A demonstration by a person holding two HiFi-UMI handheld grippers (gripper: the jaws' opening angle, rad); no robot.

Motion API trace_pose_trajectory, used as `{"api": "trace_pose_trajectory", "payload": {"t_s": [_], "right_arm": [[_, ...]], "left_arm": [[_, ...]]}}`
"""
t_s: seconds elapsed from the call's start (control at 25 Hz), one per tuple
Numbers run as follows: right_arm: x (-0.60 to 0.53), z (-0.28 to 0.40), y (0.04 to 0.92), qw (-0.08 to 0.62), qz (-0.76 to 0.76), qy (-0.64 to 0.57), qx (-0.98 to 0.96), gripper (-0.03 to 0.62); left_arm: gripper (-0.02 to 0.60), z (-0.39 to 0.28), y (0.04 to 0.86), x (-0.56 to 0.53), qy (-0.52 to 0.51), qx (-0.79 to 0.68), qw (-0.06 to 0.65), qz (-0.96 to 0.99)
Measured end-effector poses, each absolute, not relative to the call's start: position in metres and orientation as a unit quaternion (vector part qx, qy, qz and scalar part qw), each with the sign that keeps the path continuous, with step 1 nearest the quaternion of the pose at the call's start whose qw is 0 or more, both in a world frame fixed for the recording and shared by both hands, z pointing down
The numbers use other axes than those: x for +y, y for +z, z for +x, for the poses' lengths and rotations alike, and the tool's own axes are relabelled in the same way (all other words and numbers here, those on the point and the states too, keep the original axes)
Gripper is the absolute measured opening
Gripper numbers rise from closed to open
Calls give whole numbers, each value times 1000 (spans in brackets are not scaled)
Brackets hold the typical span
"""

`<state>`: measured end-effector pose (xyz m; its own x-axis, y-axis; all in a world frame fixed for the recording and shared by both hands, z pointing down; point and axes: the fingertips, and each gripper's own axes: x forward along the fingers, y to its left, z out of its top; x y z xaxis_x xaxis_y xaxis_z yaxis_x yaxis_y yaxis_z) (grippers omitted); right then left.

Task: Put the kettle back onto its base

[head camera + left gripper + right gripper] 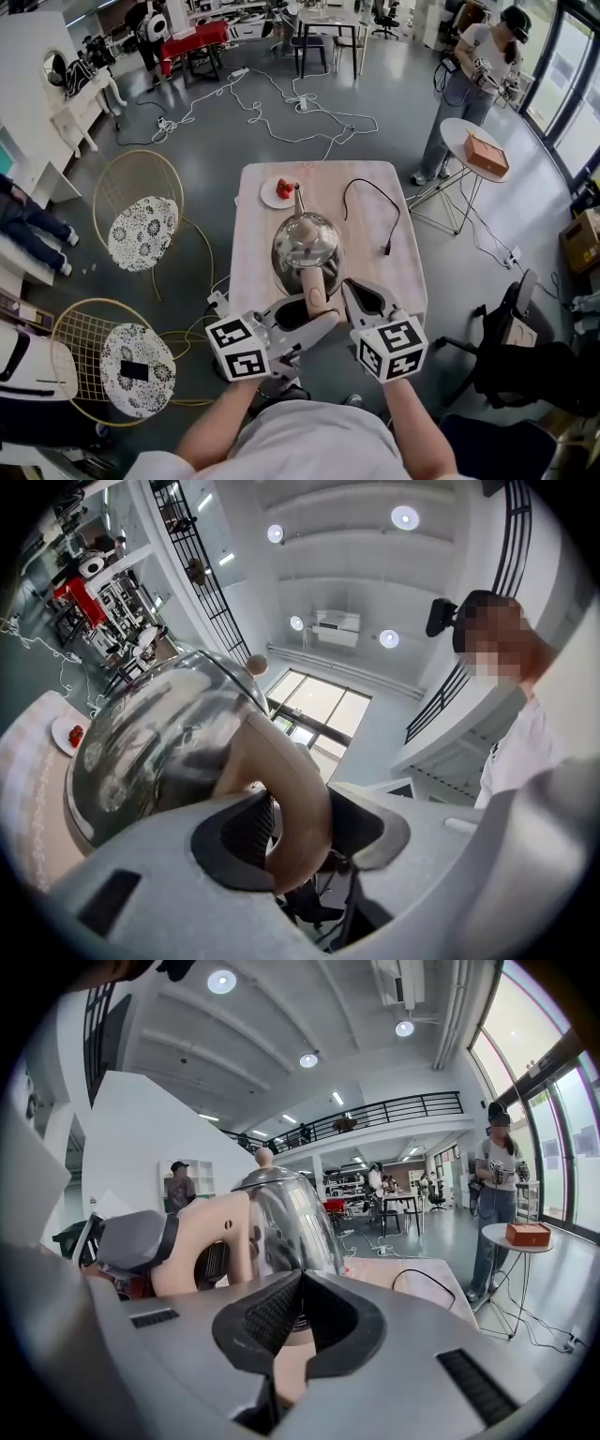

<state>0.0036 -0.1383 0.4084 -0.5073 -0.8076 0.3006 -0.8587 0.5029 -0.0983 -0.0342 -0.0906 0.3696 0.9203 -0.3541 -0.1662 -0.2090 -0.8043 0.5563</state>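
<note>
Kettle (305, 246): domed, mirror-bright metal body with a pale beige handle (315, 286), a small knob on the lid and a thin spout pointing away from the person; it is over the near middle of the pale pink surface (366, 272), and it cannot be told whether its bottom rests on anything. Left claw (317, 307): clamped on the kettle's handle, one dark ribbed pad (246, 829) on each side of the beige loop, the jaws held wide by its thickness. Right claw (356, 287): just right of the handle, its jaws together at the tips with nothing gripped; in the right gripper view the kettle body stands just beyond them. Black cable (375, 202): loose on the surface right of the kettle, its plug end towards the near edge. White plate (278, 192): at the far left of the surface, bearing small red fruit (285, 187). Wire chairs with patterned cushions (141, 230): two, on the floor to the left. Round side table (473, 141): well apart at upper right, carrying a brown box (486, 153), a standing person (478, 66) beside it.
</note>
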Motion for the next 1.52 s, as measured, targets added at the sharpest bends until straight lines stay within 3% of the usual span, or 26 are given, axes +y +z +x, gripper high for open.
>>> {"api": "trace_pose_trajectory", "payload": {"t_s": [0.76,1.52], "right_arm": [[-171,-10,415,99,527,121,-835,5],[-249,38,437,121,485,135,-856,5]], "left_arm": [[178,-63,374,-124,-122,-113,273,948],[178,-6,406,-203,-123,-153,289,937]]}}
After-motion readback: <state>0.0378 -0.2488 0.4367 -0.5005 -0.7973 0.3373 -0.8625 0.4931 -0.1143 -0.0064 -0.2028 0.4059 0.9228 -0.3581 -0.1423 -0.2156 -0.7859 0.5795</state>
